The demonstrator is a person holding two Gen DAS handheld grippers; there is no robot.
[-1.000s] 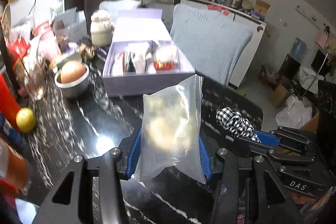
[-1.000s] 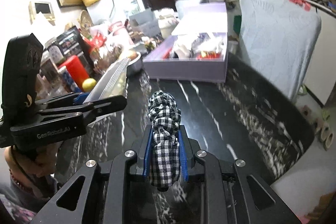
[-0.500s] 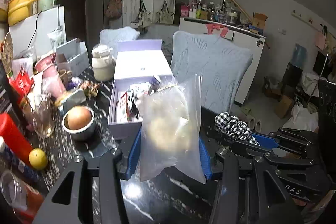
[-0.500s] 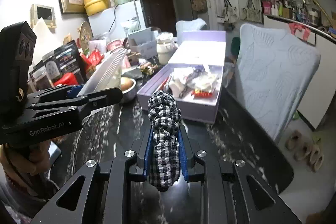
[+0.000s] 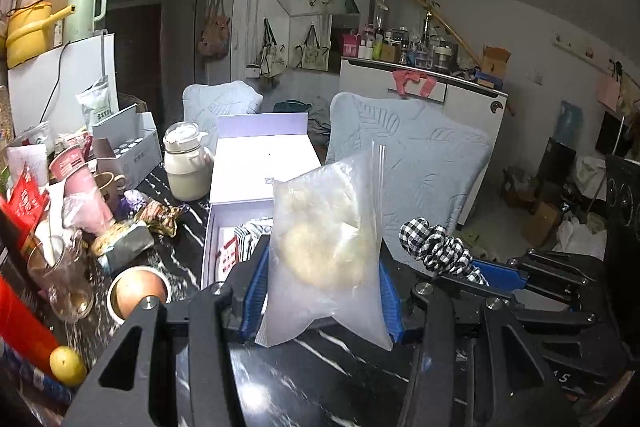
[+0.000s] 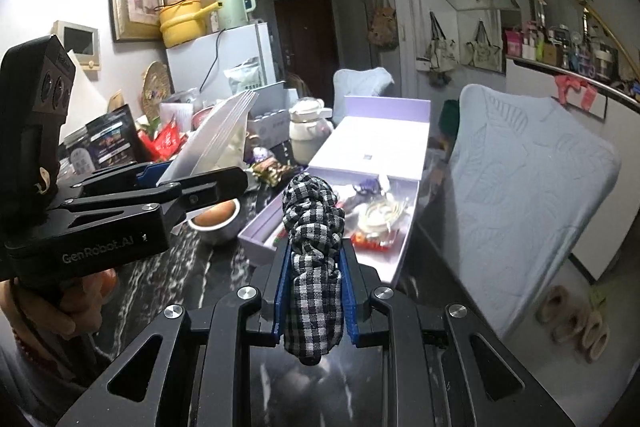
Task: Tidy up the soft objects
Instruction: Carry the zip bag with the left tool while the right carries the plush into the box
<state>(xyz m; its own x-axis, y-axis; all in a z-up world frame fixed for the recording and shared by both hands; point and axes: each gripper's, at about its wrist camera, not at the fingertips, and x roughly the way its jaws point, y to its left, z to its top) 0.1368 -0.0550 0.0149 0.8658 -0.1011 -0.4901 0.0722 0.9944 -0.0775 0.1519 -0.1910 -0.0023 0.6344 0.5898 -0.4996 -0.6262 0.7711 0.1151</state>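
Note:
My left gripper (image 5: 322, 291) is shut on a clear zip bag (image 5: 326, 247) with a pale soft lump inside, held upright above the black marble table (image 5: 304, 379). My right gripper (image 6: 314, 287) is shut on a black-and-white checked scrunchie (image 6: 314, 227). The scrunchie also shows in the left wrist view (image 5: 438, 247), and the bag in the right wrist view (image 6: 218, 139). An open lilac box (image 6: 396, 251) with several small items lies ahead of both grippers, its lid (image 5: 262, 163) propped behind.
A metal bowl with an egg (image 5: 138, 293), a glass (image 5: 64, 279), a lemon (image 5: 67, 365), a white jar (image 5: 186, 167) and packets crowd the table's left side. A pale blue chair (image 6: 524, 179) stands at the right edge.
Both grippers have risen and tilted up with their loads still held. The lilac box now sits lower and nearer in both views, and more of the room shows.

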